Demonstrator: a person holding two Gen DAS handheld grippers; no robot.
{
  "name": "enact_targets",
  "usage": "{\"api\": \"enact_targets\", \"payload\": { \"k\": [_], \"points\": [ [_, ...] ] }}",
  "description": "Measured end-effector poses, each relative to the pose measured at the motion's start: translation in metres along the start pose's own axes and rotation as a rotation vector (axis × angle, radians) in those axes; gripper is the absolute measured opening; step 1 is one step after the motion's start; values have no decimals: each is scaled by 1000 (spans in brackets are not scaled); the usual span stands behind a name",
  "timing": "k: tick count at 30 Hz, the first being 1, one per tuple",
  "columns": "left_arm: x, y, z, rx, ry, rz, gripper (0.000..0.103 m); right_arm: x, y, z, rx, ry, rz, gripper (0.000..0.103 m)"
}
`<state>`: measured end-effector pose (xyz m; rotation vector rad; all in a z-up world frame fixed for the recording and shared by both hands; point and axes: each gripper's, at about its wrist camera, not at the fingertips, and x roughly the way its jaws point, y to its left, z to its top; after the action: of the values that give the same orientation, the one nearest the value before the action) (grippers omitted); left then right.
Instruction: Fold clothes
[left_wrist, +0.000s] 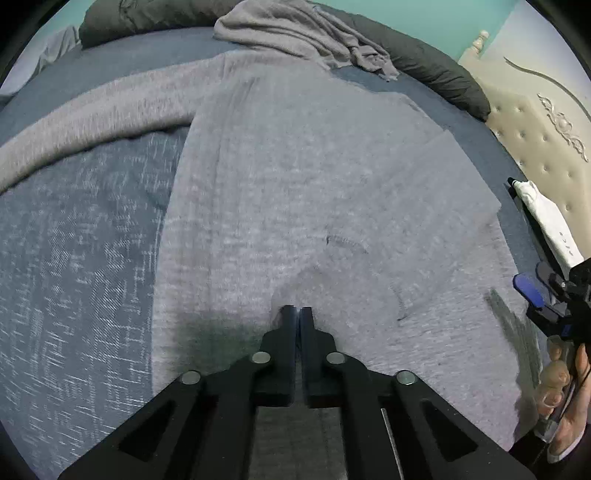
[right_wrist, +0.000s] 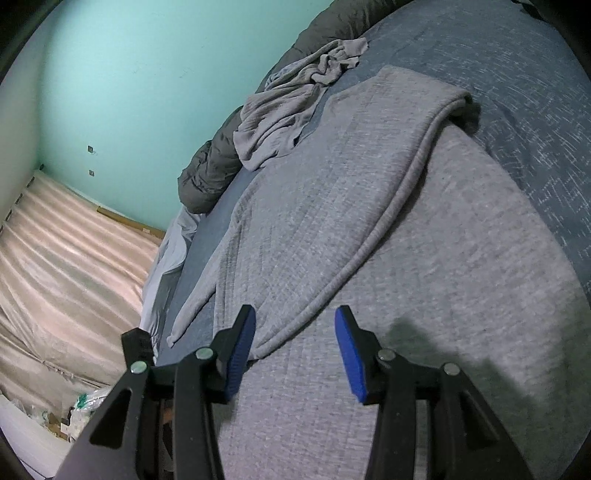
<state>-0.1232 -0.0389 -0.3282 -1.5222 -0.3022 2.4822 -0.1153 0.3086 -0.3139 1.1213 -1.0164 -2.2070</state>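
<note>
A grey knit sweater (left_wrist: 314, 166) lies spread flat on the blue bed cover (left_wrist: 74, 240). One long sleeve (left_wrist: 92, 118) stretches out to the left. My left gripper (left_wrist: 297, 314) is shut, and its tips pinch a small pucker of the sweater's cloth near its lower middle. In the right wrist view the same sweater (right_wrist: 461, 240) has its other sleeve (right_wrist: 351, 184) folded across the body. My right gripper (right_wrist: 295, 332) hovers open just above that sleeve's cuff end with nothing between its blue pads. It also shows as the right gripper (left_wrist: 535, 284) at the sweater's right edge, held by a hand.
A second, crumpled grey garment (left_wrist: 295, 33) lies at the far side of the bed against a dark grey duvet roll (left_wrist: 443, 70). A cream tufted headboard (left_wrist: 535, 140) stands at the right. Beyond the bed's edge are a covered floor (right_wrist: 74, 258) and a teal wall (right_wrist: 147, 74).
</note>
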Motion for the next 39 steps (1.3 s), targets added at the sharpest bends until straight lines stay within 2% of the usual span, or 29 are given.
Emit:
{"api": "enact_targets", "payload": {
  "k": [9,15,21,23,24,26,27,28,29,31,33,35,39],
  "points": [
    [-63,-4,13,29,-125,-57,1,-3,-2,1,10,-16,3,45],
    [-99,10,14,14,-185,-46,1,-4,-3,3,9,-20,-8,45],
    [-82,43,8,-56,-131,9,1,-6,-8,5,24,-23,-15,45],
    [-76,48,1,-79,-112,4,1,-6,-8,5,22,-22,-18,45],
    [-69,50,-1,-90,-87,-8,1,-6,-8,5,22,-22,-20,45],
    [-61,47,-5,-80,-47,19,2,-5,-9,5,23,-19,-22,45],
    [-58,46,-7,-76,-30,33,3,-5,-10,5,24,-18,-24,45],
    [-62,43,-10,-71,-35,51,11,-5,-10,5,24,-17,-26,45],
    [-66,42,-10,-73,-51,50,24,-5,-11,6,23,-16,-28,45],
    [-70,39,-9,-76,-79,47,41,-5,-11,7,23,-15,-33,45],
    [-67,31,-5,-54,-82,38,41,-8,-12,13,17,-21,-50,46],
    [-61,23,-2,-33,-79,23,41,-12,-13,20,8,-30,-74,53],
    [-39,11,3,-38,-74,-14,41,-26,-18,41,-18,-63,-147,56]
  ]
}}
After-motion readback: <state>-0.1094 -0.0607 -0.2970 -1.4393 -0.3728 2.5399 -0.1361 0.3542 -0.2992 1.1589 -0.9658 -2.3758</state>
